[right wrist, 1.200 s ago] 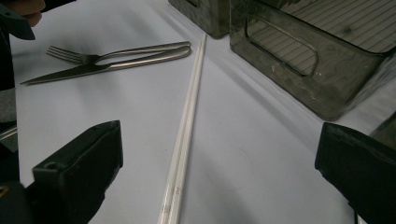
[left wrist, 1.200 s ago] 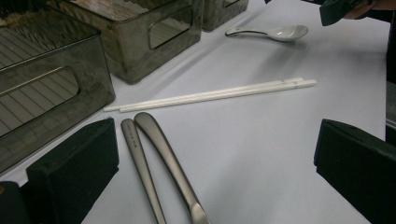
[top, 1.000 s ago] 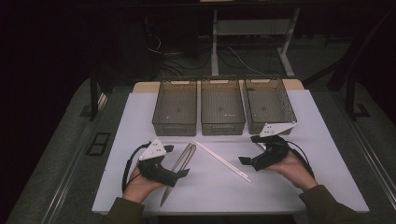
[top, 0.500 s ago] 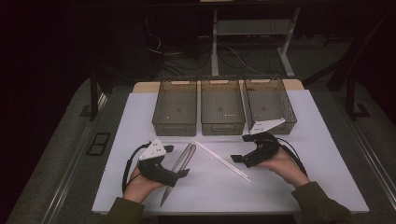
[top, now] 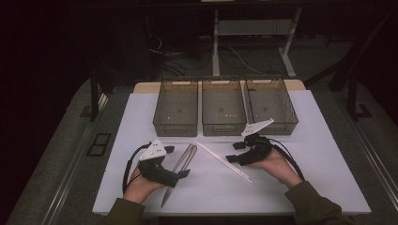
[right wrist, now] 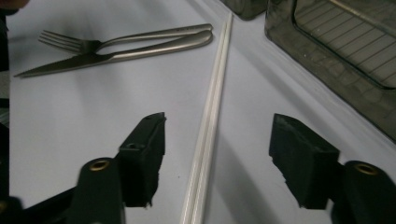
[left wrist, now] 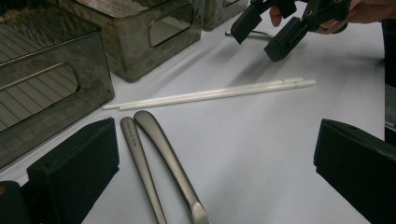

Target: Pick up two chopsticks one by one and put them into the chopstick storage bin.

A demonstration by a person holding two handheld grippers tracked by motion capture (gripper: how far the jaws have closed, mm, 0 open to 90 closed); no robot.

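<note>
Jaws of the right gripper (right wrist: pixel 217 158) have just been closing, still spread astride the white chopsticks (right wrist: pixel 210 121) at lower centre frame, suggesting a pickup is imminent.

Pair of slim white plastic chopsticks (right wrist: pixel 208 130): near ends cut off by bottom edge in right gripper view; in left gripper view (left wrist: pixel 210 94) whole length shown.

Steel knife and fork (left wrist: pixel 159 163): handles only in left gripper view, blade and tines cut off by bottom edge. In high view (top: pixel 180 166) lower part partly hidden behind left claw (top: pixel 176 161); knife vs fork too small to tell there.

Three smoky transparent plastic bins (top: pixel 223 110): contents too dim to tell. In right gripper view nearest bin (right wrist: pixel 345 60) cut off by top and right edges.

Person's forearms cut off by bottom edge, high view.
</note>
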